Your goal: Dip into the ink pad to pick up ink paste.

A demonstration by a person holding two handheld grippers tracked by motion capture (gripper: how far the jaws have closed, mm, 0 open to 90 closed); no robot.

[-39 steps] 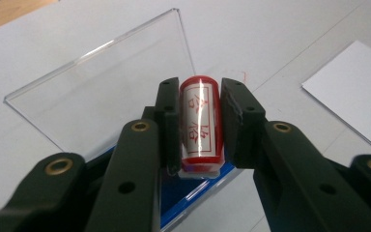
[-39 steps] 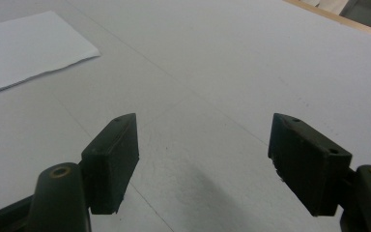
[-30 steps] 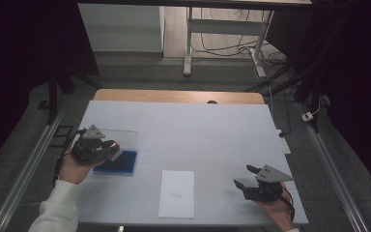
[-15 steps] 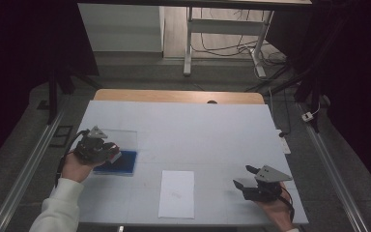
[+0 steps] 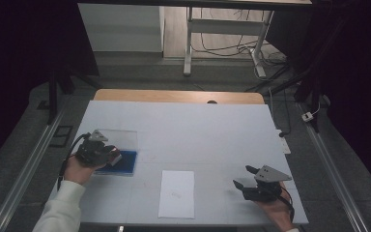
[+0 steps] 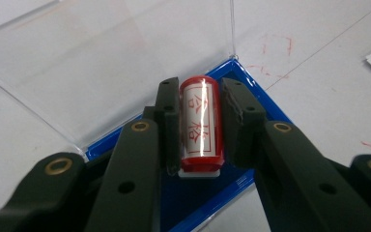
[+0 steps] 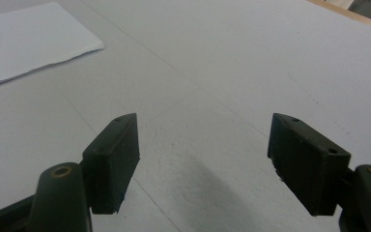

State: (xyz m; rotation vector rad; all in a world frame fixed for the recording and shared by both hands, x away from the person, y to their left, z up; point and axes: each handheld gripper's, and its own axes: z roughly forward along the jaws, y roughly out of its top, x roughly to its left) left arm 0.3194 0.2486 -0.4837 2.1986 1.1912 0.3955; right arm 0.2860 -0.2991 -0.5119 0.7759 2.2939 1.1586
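Nearest the person, the right gripper [image 5: 255,185] rests low at the table's near right corner, its jaws spread wide with nothing between them — in the right gripper view only bare table [image 7: 232,63] lies ahead. It looks parked out of the way, free to steady something when called on.

Just left of it, at the near middle of the table, a white sheet of paper [image 5: 177,193] lies flat and square to the edge, well apart from both grippers. Judging by its placement, it is set there to take a stamp mark.

Farther left and a little deeper, the left gripper [image 6: 200,130] is closed on a red-and-white stamp [image 6: 201,126], pinching the barrel from both sides with its printed characters facing up. The stamp sits over the blue tray [image 6: 265,101] of an open case, whose clear lid [image 6: 101,63] stands tilted back behind it. A side grip on the barrel probably leaves the stamping face free to be pressed down later — whether the stamp touches the tray cannot be told.

Faint red marks [image 6: 270,43] spot the table beyond the tray.
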